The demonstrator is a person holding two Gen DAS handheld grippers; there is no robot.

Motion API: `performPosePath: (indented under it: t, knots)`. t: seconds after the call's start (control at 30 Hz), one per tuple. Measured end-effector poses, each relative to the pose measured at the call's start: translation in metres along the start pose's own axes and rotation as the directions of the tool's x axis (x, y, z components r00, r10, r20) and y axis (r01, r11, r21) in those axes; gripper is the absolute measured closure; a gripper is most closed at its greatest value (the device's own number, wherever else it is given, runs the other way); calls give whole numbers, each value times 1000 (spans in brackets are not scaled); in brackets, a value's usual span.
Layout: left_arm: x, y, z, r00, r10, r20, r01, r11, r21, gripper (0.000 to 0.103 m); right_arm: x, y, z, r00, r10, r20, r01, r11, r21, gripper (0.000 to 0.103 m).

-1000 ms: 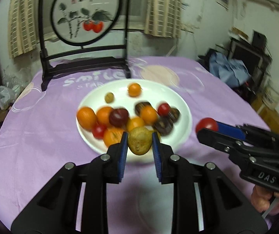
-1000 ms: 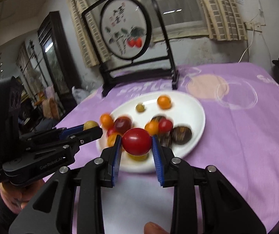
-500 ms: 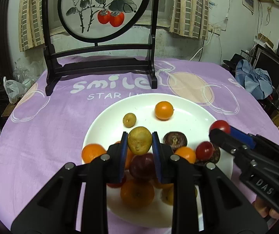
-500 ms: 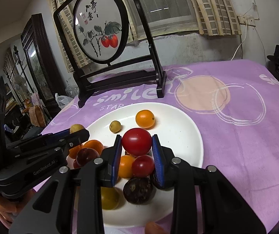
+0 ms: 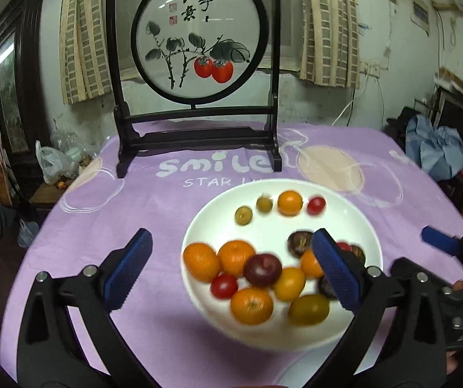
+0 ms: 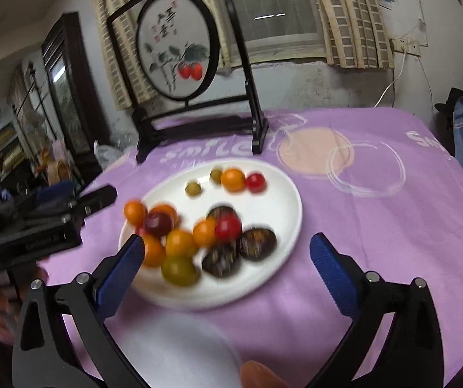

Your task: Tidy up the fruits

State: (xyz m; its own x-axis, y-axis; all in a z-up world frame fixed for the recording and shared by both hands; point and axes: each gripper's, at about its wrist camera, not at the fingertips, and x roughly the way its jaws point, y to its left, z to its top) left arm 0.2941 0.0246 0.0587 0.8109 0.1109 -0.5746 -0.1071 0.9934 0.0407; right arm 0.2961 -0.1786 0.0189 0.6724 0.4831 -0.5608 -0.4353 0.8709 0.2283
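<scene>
From the left wrist view, we see our left gripper [image 5: 231,265] spread wide with nothing in it, its fingers [image 5: 128,268] black with bumpy blue pads. Just ahead of it, and partly between the fingers, sits a round white plate [image 5: 357,220], smooth and shiny, on a soft purple tablecloth [image 5: 141,200]. Close to the gripper, the fruits lie in a pile, touching each other: round oranges [image 5: 236,257], a dark purple plum [image 5: 262,270], a small red tomato [image 5: 224,286] and a greenish fruit [image 5: 309,309]. At the far side of the plate four small round fruits sit in a row: two little green ones [image 5: 243,215], a small orange [image 5: 290,202] and a red cherry tomato [image 5: 316,205]. Beyond the plate stands a black wooden frame [image 5: 199,64] with a round painting of red fruit. Off to the right we see the right gripper [image 5: 447,252], blurry. From the right wrist view, our right gripper [image 6: 228,258] is also spread wide and holds nothing. The white plate [image 6: 283,194] lies just ahead between its fingers [image 6: 331,271]. The picture is blurry here, but we can see the pile near us, with two dark wrinkly fruits [image 6: 257,244], and the row of four small fruits farther off. The left gripper [image 6: 53,223] is off to the left, beside the plate.
</scene>
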Motion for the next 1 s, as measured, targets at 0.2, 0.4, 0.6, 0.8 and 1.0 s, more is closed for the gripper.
performPosePath:
  t: [0.2,0.4,0.6,0.8,1.0]
  knots:
    - [-24,15,-49,999,-7,-49,9,1000,27,2,-27,1,-54,997,-18,-80,8,993,-120,1]
    - [-44,35,-90,996,32,-82,-31,999,13,2,-49,26,-91,995,-73,-64,52,958,-281,1]
    - [-56,33,-102,997,10,-73,-7,999,35,2,-49,29,-95,994,-73,-81,45,952,-303,1]
    - [-56,33,-102,997,7,-78,-5,999,34,2,-52,23,-92,995,-60,-79,37,963,-267,1]
    - [-56,32,-102,997,13,-77,-10,999,39,2,-51,21,-91,995,-52,-89,29,968,-250,1]
